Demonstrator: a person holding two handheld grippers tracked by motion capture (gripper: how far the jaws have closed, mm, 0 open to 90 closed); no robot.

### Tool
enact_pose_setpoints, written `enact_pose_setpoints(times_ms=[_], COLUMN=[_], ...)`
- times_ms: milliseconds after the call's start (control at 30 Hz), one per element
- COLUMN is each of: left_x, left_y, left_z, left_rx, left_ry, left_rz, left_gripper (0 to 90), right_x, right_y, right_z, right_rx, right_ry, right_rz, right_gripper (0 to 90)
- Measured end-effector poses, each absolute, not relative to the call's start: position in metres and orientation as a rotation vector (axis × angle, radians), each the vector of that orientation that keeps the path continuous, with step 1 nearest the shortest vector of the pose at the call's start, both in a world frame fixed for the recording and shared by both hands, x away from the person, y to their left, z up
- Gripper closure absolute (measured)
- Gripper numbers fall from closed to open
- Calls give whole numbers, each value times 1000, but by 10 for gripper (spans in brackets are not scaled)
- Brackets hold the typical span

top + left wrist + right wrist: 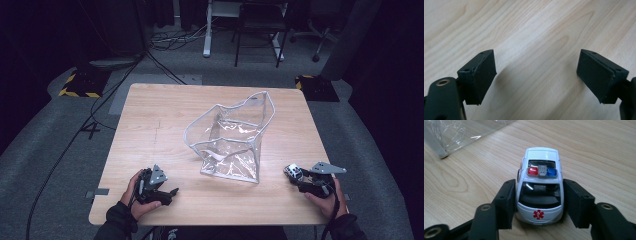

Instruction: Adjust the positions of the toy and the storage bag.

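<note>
Near the worktop's right edge, right tongs clenched a toy ambulance; left tongs stood released, beside the clear bag.

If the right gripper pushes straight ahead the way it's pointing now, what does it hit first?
Probably the clear plastic bag. The right gripper, closed on the toy ambulance, points toward its lower corner, with bare table between; depth is unclear.

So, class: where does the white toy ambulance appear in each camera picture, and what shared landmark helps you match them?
High view: toy ambulance at lower right, in the right gripper.
Right gripper view: centre, gripped on both sides.
Left gripper view: open jaws over bare wood.
Shared landmark: the wooden table, with the clear plastic bag in two views.
</note>
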State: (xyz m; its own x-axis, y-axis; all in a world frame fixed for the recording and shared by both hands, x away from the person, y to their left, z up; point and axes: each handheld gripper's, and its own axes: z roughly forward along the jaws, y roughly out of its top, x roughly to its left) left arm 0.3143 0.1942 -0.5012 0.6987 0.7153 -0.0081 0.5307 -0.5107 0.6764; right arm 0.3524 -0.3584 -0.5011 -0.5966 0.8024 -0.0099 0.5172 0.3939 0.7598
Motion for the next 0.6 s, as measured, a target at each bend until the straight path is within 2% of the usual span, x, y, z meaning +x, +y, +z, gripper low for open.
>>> enact_pose_setpoints(times_ms=[433, 600], left_x=[315, 317], left_y=[206, 207], left_z=[-503, -503], left_rx=[2208, 2214], left_ry=[986, 975], left_rz=[341, 373], left_gripper=[157, 154], right_x=[355, 355], right_y=[-358, -359], right_z=[-501, -501], right_rx=[1120, 1118], right_ry=[2295, 2295], right_rz=[1043, 1047], right_gripper=[479, 478])
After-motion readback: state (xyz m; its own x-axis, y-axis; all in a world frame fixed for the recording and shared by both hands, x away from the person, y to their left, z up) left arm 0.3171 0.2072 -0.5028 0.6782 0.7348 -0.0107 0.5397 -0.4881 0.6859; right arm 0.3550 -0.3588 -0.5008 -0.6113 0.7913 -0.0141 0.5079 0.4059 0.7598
